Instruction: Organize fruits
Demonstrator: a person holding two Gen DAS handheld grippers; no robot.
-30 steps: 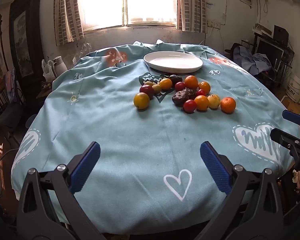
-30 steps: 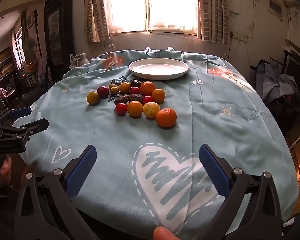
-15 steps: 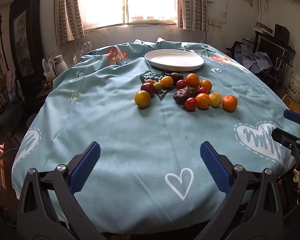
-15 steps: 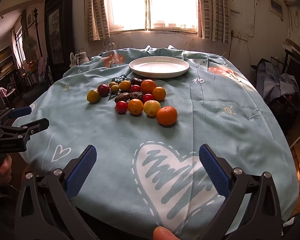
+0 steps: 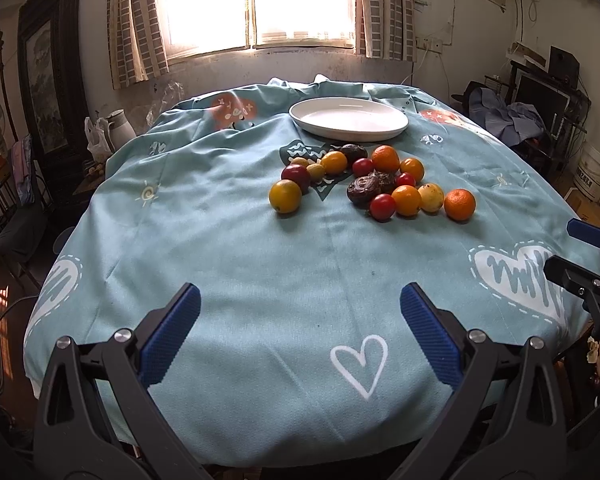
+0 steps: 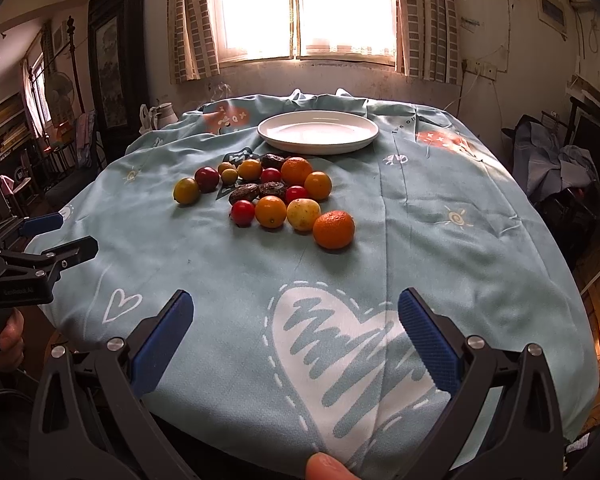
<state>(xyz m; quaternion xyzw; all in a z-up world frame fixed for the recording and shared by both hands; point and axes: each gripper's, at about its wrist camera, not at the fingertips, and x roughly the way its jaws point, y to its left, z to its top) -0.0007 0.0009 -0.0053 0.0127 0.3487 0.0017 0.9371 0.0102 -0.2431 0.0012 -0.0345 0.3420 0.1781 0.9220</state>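
Observation:
Several fruits lie loose in a cluster on the blue tablecloth: an orange (image 5: 459,204) (image 6: 334,229) at the right end, a yellow-orange fruit (image 5: 285,196) (image 6: 186,190) at the left end, red tomatoes (image 5: 382,207) and dark wrinkled fruits (image 5: 363,190) between. An empty white plate (image 5: 348,119) (image 6: 318,131) sits behind them. My left gripper (image 5: 300,312) is open and empty above the near table edge. My right gripper (image 6: 296,316) is open and empty over a white heart print, near the table's front.
The round table (image 5: 220,264) drops off at its near edge under both grippers. A white kettle (image 5: 118,130) stands off the table at the far left. Shelves and cloth clutter (image 5: 540,120) fill the right side of the room.
Both grippers have drifted slightly forward toward the fruit; the jaws stay open. The fruits and plate have not moved.

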